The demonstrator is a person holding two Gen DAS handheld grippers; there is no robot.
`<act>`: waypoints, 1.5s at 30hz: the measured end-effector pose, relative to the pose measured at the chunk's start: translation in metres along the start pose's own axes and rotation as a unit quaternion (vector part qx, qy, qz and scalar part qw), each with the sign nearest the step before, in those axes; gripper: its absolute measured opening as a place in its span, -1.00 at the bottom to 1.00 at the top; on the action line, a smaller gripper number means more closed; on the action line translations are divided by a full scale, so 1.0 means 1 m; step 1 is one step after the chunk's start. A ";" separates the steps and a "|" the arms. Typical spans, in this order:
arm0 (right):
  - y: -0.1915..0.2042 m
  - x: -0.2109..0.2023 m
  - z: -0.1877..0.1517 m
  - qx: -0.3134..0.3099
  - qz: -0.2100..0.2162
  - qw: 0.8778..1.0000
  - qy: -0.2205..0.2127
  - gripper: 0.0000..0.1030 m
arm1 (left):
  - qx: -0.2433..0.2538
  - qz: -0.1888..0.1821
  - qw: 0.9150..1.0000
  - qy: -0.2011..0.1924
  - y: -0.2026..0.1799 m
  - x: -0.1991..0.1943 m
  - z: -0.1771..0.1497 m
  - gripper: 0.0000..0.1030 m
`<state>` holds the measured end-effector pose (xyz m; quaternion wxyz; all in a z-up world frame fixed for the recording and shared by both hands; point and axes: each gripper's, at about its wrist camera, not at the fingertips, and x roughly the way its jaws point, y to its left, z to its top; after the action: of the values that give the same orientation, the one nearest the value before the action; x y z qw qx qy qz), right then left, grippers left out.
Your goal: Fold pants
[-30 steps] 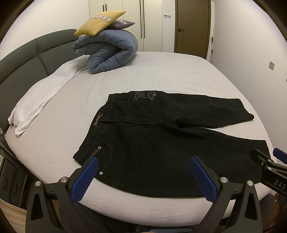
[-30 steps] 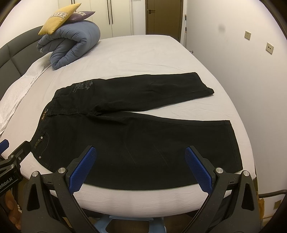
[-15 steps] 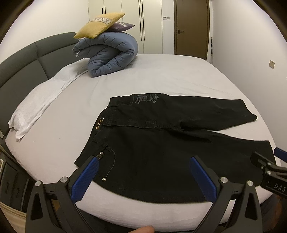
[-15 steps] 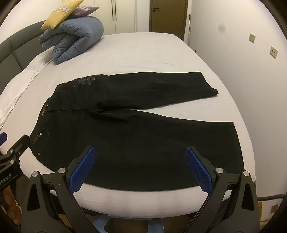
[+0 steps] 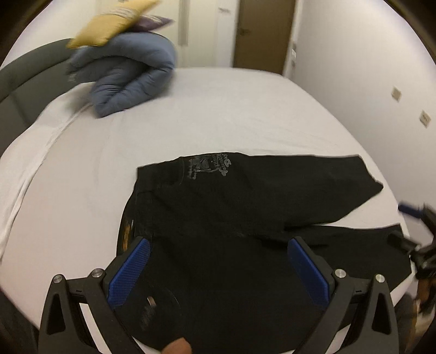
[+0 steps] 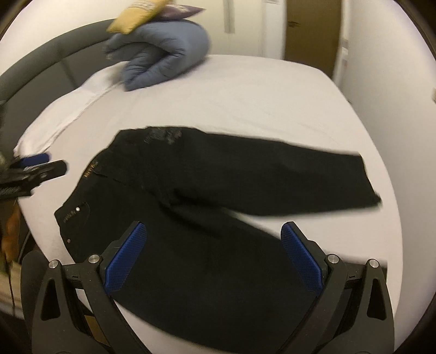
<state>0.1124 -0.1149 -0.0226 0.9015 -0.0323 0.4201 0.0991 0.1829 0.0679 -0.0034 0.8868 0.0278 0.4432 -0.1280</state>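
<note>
Black pants (image 5: 245,217) spread flat on a white bed (image 5: 218,114), legs splayed apart, waistband toward the grey headboard (image 5: 24,70), left gripper (image 5: 218,269) spread wide above the waist, right gripper (image 6: 215,256) spread wide over the nearer leg, both empty, rolled blue duvet (image 6: 163,57) at the far end.

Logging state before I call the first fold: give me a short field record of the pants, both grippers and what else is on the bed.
pants: black pants spread flat on the bed, legs apart, unfolded
waistband: toward the headboard side
left gripper: open, over the waist end, holding nothing
right gripper: open, over the near leg, holding nothing
other items: rolled blue duvet with a yellow cushion on top
image quality: motion blur in both views
</note>
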 end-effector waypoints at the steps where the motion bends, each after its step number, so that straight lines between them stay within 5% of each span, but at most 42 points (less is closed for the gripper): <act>1: -0.003 0.006 0.009 -0.019 0.011 1.000 -0.002 0.93 | 0.011 0.006 1.000 -0.007 0.007 0.009 0.014 1.00; 9: -0.046 0.056 0.072 -0.148 0.112 0.983 0.006 0.41 | 0.117 0.032 0.991 0.057 0.048 0.123 0.105 1.00; 16: -0.078 0.114 0.108 -0.212 0.144 0.966 0.033 0.38 | 0.218 0.035 0.967 0.129 0.057 0.226 0.123 1.00; 29: -0.061 0.235 0.189 -0.217 0.235 0.947 0.037 0.23 | 0.199 -0.013 0.951 0.234 0.107 0.311 0.121 0.88; 35: -0.019 0.281 0.219 -0.234 0.230 0.943 0.050 0.04 | 0.204 -0.045 0.948 0.240 0.094 0.297 0.107 -0.32; 36: -0.015 0.287 0.223 -0.239 0.229 0.942 0.055 0.03 | 0.215 -0.035 0.947 0.238 0.090 0.293 0.104 -0.78; 45: 0.007 0.320 0.235 -0.255 0.219 0.938 0.082 -0.03 | 0.237 -0.008 0.964 0.124 0.075 0.213 0.079 -0.87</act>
<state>0.4887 -0.0267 -0.1152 0.7813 -0.1764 0.4495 0.3955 0.3857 0.0847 -0.1300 0.7919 0.2493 0.5071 -0.2316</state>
